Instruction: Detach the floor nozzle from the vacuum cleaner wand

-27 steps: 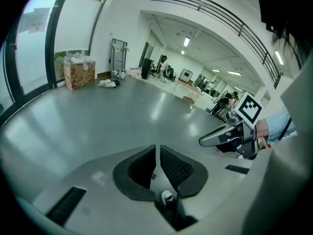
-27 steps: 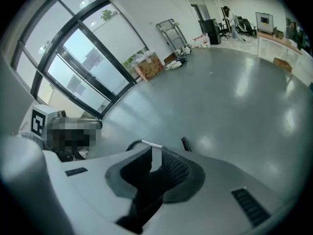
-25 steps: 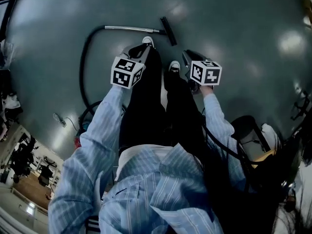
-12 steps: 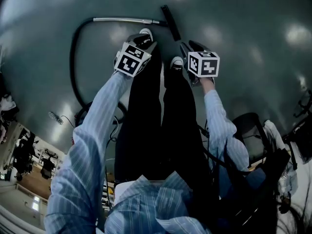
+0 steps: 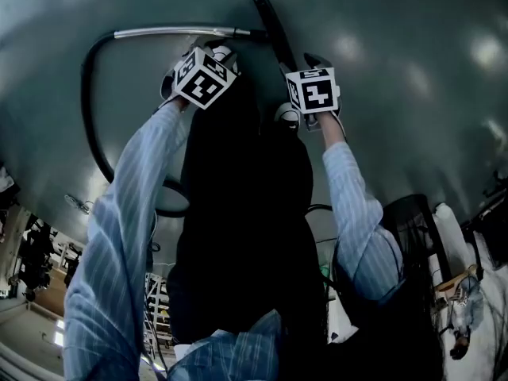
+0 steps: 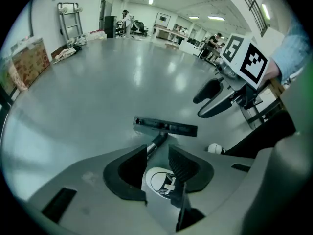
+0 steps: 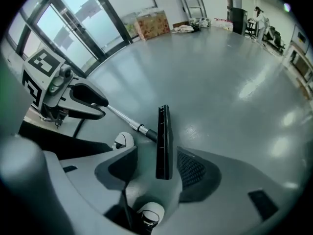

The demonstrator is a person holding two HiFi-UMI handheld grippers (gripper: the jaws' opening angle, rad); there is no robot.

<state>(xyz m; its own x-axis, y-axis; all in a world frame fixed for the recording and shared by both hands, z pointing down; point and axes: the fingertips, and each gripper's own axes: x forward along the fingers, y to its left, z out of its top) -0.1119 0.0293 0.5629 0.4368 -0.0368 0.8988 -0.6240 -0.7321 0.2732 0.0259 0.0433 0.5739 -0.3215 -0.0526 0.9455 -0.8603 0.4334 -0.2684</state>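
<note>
Colours: nozzle point(image 5: 274, 28) black, wand point(image 5: 175, 31) silver, hose point(image 5: 84, 105) black; floor point(image 5: 397, 133) glossy grey-green; left claw point(image 6: 157, 153) and right claw point(image 7: 157, 154) grey, pads point(image 7: 193, 170) black; cubes point(image 5: 202, 78) white with black square markers; sleeves point(image 5: 127, 197) pale blue, thin white stripes; trousers point(image 5: 238, 213) black; shoe point(image 7: 123, 140) toe by nozzle white.

Head view: steeply down onto floor point(image 5: 397, 133). Gripper views: low, close; all three share floor nozzle point(image 6: 165, 127).
</note>
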